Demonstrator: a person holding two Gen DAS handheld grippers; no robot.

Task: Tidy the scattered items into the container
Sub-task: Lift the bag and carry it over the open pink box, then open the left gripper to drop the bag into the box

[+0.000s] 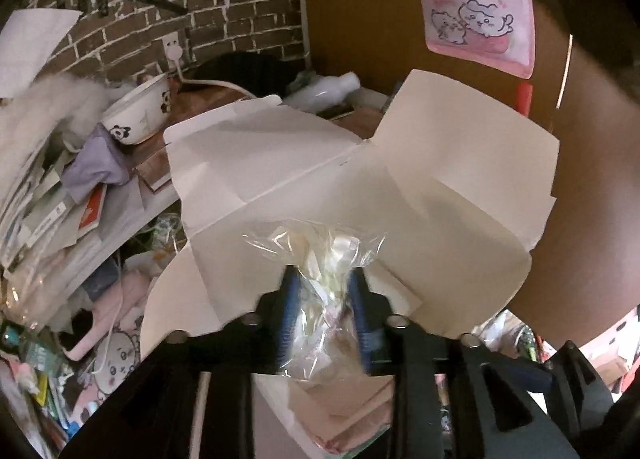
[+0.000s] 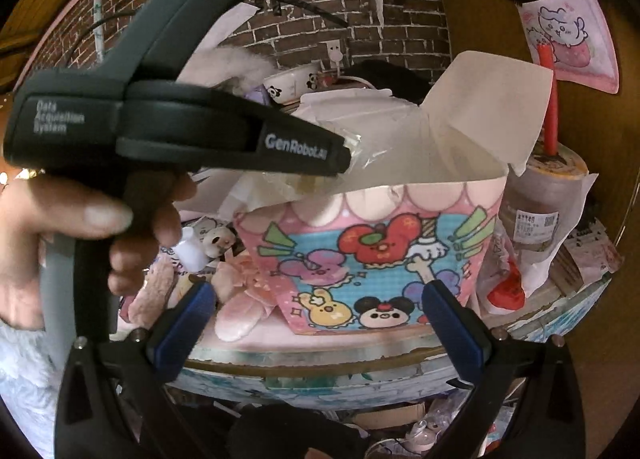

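- The open box (image 1: 280, 163) sits dead centre, flaps spread out to the sides.
- A plastic bag (image 1: 320, 279) is pinched in the left gripper (image 1: 324, 323), over the box opening.
- Bowl (image 1: 138, 115) is behind and left of the box, next to a paper pile (image 1: 36, 203).
- Drink cup (image 2: 536, 199) stands just right of the box.
- Right gripper (image 2: 320, 323) sits in front of the box.

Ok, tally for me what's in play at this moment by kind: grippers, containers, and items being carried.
Grippers: 2, the left gripper and the right gripper
Containers: 1, the open cartoon-print box
Items carried: 1, a clear plastic bag in the left gripper over the box's flaps
Total: 4
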